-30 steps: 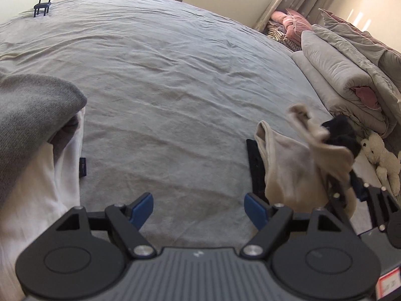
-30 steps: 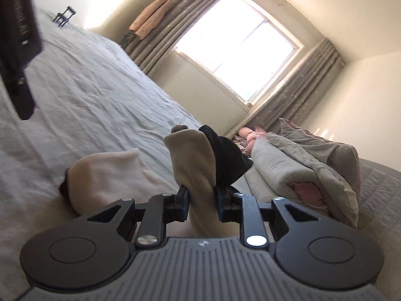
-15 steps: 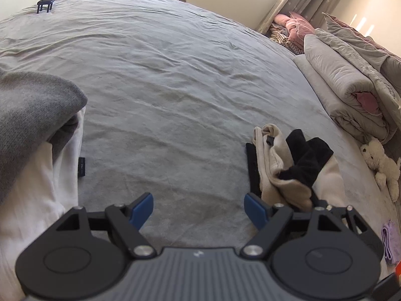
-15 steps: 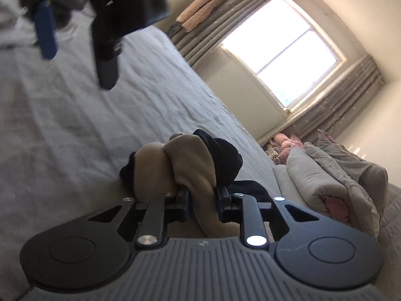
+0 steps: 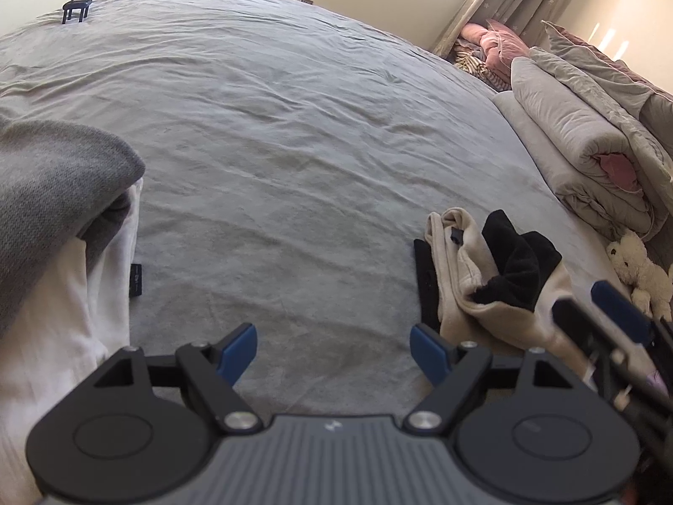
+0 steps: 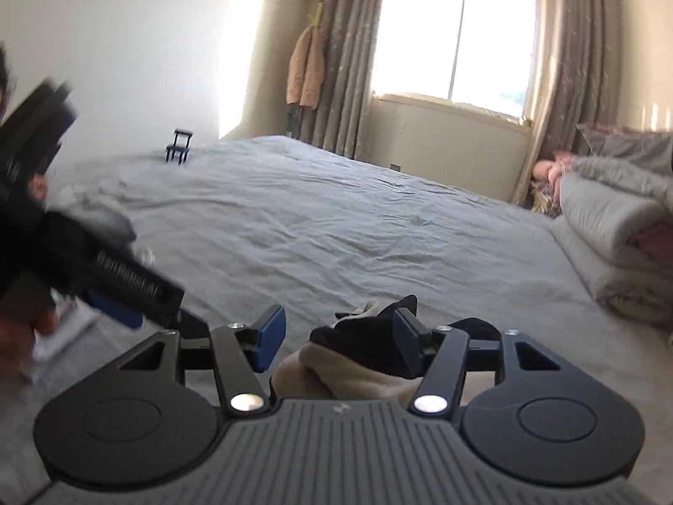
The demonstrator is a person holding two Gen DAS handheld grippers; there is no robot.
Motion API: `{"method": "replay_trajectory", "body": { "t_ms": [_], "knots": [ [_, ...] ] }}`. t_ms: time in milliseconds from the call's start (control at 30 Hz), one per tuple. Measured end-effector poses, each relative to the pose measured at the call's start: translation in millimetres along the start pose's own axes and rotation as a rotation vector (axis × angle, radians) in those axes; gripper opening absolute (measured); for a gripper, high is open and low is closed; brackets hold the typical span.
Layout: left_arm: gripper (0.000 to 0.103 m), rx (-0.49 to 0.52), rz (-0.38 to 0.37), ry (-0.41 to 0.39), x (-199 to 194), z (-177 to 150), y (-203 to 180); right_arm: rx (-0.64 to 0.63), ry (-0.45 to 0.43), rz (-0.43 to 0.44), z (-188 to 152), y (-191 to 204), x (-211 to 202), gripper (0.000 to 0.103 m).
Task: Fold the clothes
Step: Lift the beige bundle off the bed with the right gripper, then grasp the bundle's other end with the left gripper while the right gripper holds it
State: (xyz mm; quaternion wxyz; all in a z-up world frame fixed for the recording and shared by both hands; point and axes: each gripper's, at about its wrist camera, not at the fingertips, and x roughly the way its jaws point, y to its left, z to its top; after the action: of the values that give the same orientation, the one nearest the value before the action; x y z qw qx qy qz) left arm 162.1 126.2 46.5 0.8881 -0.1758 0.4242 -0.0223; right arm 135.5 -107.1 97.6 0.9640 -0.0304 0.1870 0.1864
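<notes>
A beige and black garment (image 5: 496, 282) lies bunched on the grey bed sheet (image 5: 294, 134) at the right. My left gripper (image 5: 334, 351) is open and empty, low over the sheet to the garment's left. My right gripper (image 6: 336, 338) is open just above the same garment (image 6: 357, 362), which lies under its fingers. The right gripper also shows at the right edge of the left wrist view (image 5: 605, 320). A pile of grey and white clothes (image 5: 50, 219) lies at the left.
Rolled beige quilts (image 5: 589, 134) and pink bedding (image 5: 492, 42) lie along the right side. A white plush toy (image 5: 639, 265) lies by the quilts. A small black stand (image 5: 78, 2) sits at the far left corner. A window with curtains (image 6: 458, 33) is behind.
My right gripper lowered the beige and black garment onto the sheet, opened and let go. It swung up to face the window. My left gripper stayed open and nearly still.
</notes>
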Motion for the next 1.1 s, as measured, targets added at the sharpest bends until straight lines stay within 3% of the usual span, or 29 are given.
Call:
{"method": "replay_trajectory", "body": {
  "t_ms": [67, 100, 167, 267, 400, 567, 733, 867, 1000, 1033, 1067, 1100],
  "knots": [
    [0.081, 0.004, 0.000, -0.001, 0, 0, 0, 0.173, 0.050, -0.059, 10, -23, 21, 0.003],
    [0.081, 0.003, 0.000, -0.002, -1, 0, 0, 0.220, 0.085, -0.096, 13, -32, 33, 0.002],
    [0.081, -0.001, -0.002, -0.006, -1, 1, 0, 0.181, 0.151, -0.124, 2, -18, 52, 0.002],
    [0.081, -0.009, -0.002, -0.003, -1, 2, 2, 0.108, 0.209, -0.071, -25, 17, 62, 0.002],
    [0.081, -0.018, 0.004, 0.003, 1, 2, 4, 0.103, 0.206, -0.057, -39, 26, 81, 0.008],
    [0.081, -0.028, 0.011, 0.007, 3, 3, 5, -0.023, 0.194, -0.078, -41, 23, 81, 0.008],
    [0.081, -0.016, 0.012, -0.006, 1, 3, 3, 0.199, 0.145, -0.022, -36, -3, 64, 0.008],
    [0.081, 0.004, 0.028, -0.022, 0, 3, 1, 0.088, 0.153, -0.051, -53, 7, 71, 0.008],
    [0.081, 0.018, 0.022, -0.032, 2, 2, -3, 0.261, 0.110, -0.007, -32, -19, 43, 0.010],
    [0.081, 0.019, 0.012, -0.038, 2, 2, -5, 0.300, 0.078, -0.012, -29, -29, 32, 0.017],
    [0.081, 0.021, -0.001, -0.047, 3, 2, -8, 0.328, 0.039, -0.029, -28, -39, 19, 0.031],
    [0.081, 0.019, -0.020, -0.060, 3, 2, -11, 0.361, 0.020, -0.057, -31, -50, 10, 0.036]
  ]
}}
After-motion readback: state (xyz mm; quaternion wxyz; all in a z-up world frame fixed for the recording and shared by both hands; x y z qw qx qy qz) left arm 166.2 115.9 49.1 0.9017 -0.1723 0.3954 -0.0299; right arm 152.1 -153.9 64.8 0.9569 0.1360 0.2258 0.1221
